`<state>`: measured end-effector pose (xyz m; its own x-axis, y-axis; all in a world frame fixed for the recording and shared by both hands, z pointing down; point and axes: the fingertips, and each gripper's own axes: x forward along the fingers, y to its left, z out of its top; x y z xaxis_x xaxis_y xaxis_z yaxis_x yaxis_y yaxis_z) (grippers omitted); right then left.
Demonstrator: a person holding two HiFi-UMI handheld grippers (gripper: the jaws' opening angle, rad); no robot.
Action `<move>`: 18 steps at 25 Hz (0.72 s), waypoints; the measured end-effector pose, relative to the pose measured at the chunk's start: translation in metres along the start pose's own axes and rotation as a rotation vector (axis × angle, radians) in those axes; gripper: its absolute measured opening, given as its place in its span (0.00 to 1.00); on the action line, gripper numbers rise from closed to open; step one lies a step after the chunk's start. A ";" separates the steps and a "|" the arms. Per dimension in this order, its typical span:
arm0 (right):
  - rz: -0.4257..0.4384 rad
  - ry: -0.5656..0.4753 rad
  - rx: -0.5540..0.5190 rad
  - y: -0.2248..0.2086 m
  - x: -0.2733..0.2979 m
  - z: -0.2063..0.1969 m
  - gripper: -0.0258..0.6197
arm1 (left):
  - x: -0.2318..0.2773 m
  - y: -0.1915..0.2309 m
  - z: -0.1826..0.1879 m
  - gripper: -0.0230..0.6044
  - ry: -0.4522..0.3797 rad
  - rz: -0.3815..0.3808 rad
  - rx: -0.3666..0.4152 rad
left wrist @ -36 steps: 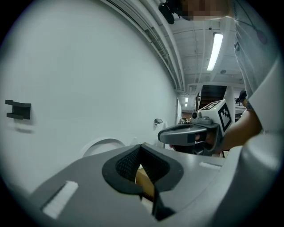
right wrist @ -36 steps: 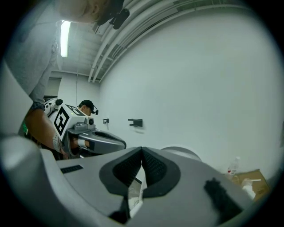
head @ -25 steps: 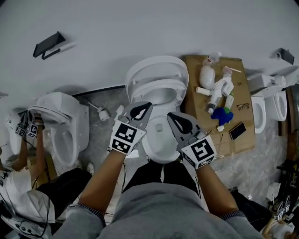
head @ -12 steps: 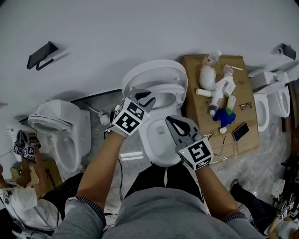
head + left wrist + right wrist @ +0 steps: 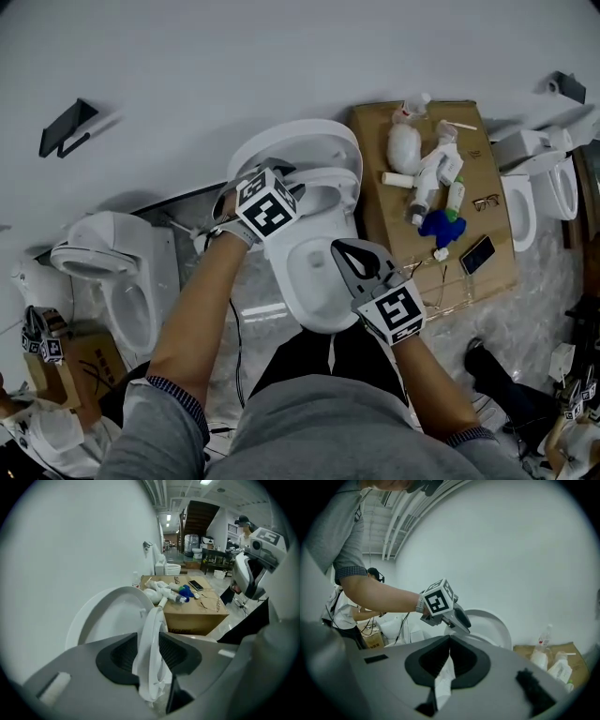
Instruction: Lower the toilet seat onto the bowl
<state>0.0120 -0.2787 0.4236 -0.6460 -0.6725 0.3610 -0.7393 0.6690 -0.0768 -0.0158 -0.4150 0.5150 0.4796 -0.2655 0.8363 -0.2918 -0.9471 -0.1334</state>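
Glossy white oval seat (image 5: 151, 634), probably plastic

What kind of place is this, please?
Probably a test or training hall, not a real bathroom: several toilets stand unscreened along one wall, with a cardboard box bearing bottles between two.

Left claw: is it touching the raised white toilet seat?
Cannot tell. Left gripper view: the left claw, jaws just opened, straddles the rim of the white toilet seat; no plain gap or contact.
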 end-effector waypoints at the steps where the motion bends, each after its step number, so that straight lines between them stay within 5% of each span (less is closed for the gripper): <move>1: -0.006 0.002 0.006 -0.001 -0.002 -0.003 0.06 | 0.005 0.000 -0.001 0.28 0.017 -0.005 0.013; 9: -0.045 0.015 0.041 -0.008 -0.019 -0.017 0.06 | 0.027 -0.004 -0.005 0.28 0.057 -0.036 0.021; 18: -0.045 0.016 0.069 -0.002 -0.024 -0.028 0.06 | 0.030 0.003 -0.005 0.20 0.043 0.026 0.038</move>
<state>0.0346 -0.2547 0.4414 -0.6090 -0.6960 0.3805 -0.7793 0.6143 -0.1235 -0.0064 -0.4253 0.5419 0.4365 -0.2826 0.8542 -0.2714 -0.9465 -0.1744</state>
